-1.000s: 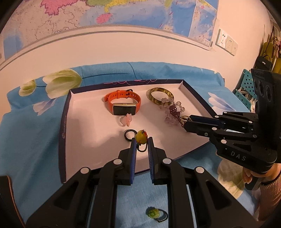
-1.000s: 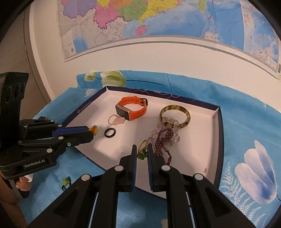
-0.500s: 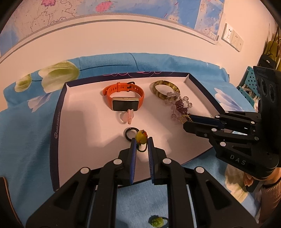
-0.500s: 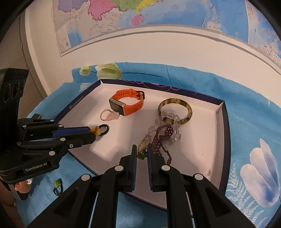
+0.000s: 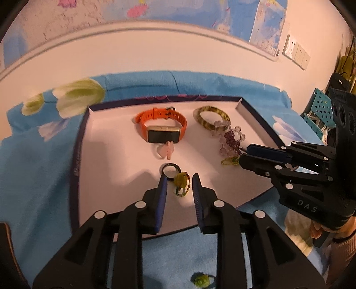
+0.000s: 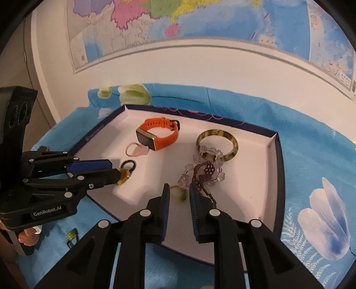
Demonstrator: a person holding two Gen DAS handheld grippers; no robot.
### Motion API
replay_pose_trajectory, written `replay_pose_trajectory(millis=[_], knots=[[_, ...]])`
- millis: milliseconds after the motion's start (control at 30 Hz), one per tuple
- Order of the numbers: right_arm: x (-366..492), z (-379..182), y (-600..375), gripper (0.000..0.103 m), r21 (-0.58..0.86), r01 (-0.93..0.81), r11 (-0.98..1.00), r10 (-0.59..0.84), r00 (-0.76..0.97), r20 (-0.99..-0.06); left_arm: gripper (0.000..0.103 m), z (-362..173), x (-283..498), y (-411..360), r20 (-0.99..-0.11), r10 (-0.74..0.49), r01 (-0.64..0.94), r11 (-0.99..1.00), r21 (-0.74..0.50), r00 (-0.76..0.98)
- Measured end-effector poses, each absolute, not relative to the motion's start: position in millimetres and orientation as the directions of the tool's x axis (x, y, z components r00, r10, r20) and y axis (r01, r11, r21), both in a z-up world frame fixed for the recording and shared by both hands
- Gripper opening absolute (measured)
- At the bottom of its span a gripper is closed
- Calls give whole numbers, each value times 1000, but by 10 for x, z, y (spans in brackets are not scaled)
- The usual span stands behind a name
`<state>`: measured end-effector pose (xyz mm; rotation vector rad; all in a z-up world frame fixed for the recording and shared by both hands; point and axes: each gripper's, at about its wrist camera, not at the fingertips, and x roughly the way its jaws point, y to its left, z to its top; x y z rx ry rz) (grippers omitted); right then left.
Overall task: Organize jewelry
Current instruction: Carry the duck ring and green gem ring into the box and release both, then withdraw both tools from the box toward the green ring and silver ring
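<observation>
A shallow white tray (image 5: 106,142) with a dark blue rim lies on a blue flowered cloth (image 5: 33,166) covering the tabletop. A map (image 6: 200,20) hangs on the wall behind, with a wall socket (image 5: 297,52) to one side.

Tray contents, far side to near side:
- Orange smartwatch (image 5: 161,126), standing on its band, screen toward the left wrist camera.
- Mottled bangle (image 5: 212,119), flat, touching a tangle of purple and clear beads (image 5: 231,139).
- Pale pink hair tie (image 5: 165,151), just in front of the watch.
- Black ring (image 5: 170,170), flat on the tray floor.

A second green charm ring (image 5: 201,281) lies on the cloth outside the tray's near edge, below the left tool.

Left tool (image 5: 179,181): the jaws have just been opening and stand slightly apart. A yellow-green charm on a dark loop (image 5: 181,180) sits on the tray floor between the fingertips — the pads are clear of it on both sides. It lies just beside the black ring.

Right tool (image 6: 179,192): the jaws have likewise just been opening and stand slightly apart. A small gold-and-green earring (image 6: 179,194) lies on the tray between the tips — no pad presses on it. The bead tangle's cord runs close by the right-hand finger. The two tools are well apart, each over its own half of the tray's near edge.
</observation>
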<state>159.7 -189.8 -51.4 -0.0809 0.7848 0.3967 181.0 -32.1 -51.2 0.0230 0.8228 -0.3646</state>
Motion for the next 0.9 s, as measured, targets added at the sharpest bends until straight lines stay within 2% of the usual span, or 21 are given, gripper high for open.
replay_pose_trajectory(millis=[33,67,300,433,633,700,900], knots=[[1553,-482,-1924,29,83,-374,924,323,644,-694,29,-474,1771,-302,-711,-304,324,939,-113,634],[1523,-463,-1944,31,88,-374,923,328,647,-688,31,-436,1718,-283,-698,-304,327,939,-106,648],[1219,-341,-2028,32,120,-391,913,367,654,-662,36,-323,1336,-181,-653,-293,345,937,-50,699],[1034,-338,-2051,41,155,-407,900,401,637,-659,39,-337,1151,-132,-651,-275,336,941,-32,708],[796,-380,-2066,44,201,-405,892,429,616,-660,48,-372,914,-103,-652,-244,329,944,9,718],[738,-407,-2060,46,207,-405,891,432,610,-665,54,-383,865,-80,-654,-246,329,944,5,716],[573,-497,-2030,49,198,-409,891,423,588,-689,57,-466,730,-3,-667,-235,324,946,9,706]])
